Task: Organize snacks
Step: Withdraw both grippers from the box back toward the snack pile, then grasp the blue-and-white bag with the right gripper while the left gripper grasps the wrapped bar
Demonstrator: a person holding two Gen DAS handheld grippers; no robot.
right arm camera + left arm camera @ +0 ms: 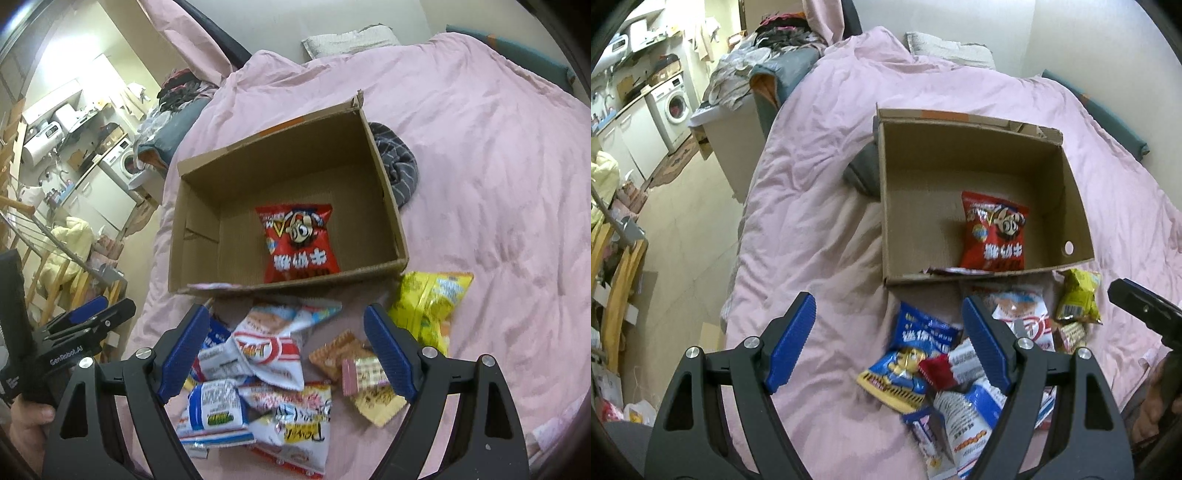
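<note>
Left wrist view: the left gripper hangs over the pink quilt with its blue pads spread wide and nothing between them but the near edge of a snack pile. A cardboard box sits open on the quilt ahead, and one red packet lies on its floor toward the near wall. Just in front of the box, outside it, lie the other snacks: a blue packet beside the right finger, a small red piece touching it, a white-and-red packet partly behind the finger, and a yellow packet farther right. A dark cloth pokes out from behind the box's left wall. The tip of the right gripper shows at the right edge; its jaws cannot be judged from here. A washing machine stands far off to the left.

Right wrist view: the right gripper is released too, jaws wide, poised above the pile without touching it. Between its fingers lie the white-and-red packet, a wafer pack and a pink-edged pack. The yellow packet lies just outside the right finger. The red packet lies alone in the box. The left gripper appears at the left, held by a hand.
</note>
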